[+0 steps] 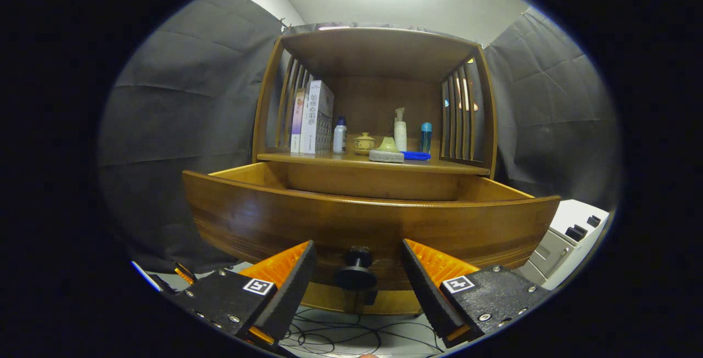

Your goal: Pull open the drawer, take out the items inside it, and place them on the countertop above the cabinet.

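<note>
Drawer (362, 221) pulled out below countertop (351, 161); knob (357, 270) between hand-held gripper (357, 278) fingers.

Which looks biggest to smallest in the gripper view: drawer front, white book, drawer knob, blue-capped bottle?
1. drawer front, nearest to the camera.
2. white book.
3. drawer knob, between the open gripper fingers.
4. blue-capped bottle.
The knob's nearness inflates it, so 3 and 4 are unsure.

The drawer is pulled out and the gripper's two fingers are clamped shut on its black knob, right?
Not quite. The drawer is pulled out, but the gripper is not clamped on the black knob. The gripper view shows its two fingers spread open, with the knob between them and a clear gap on each side.
</note>
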### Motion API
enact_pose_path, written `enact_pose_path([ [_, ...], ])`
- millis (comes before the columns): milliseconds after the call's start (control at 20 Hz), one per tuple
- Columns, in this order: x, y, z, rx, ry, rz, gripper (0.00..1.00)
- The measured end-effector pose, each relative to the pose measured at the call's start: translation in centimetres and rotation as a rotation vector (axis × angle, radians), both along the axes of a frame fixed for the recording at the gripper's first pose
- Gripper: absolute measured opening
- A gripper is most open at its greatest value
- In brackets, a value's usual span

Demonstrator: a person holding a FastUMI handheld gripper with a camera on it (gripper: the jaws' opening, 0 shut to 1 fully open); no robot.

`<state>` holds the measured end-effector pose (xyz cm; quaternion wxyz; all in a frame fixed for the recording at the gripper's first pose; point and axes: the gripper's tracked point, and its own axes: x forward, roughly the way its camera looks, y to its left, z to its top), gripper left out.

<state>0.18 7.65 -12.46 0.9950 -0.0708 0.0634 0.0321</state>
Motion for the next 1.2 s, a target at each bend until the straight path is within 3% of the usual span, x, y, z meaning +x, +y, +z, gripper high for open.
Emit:
enact_pose_path([
  [750, 1.7, -0.7, -0.5, -0.005, 0.0, -0.085, 0.95],
  [1200, 2.6, -0.6, -0.3, 0.007, 0.01, -0.082, 0.96],
])
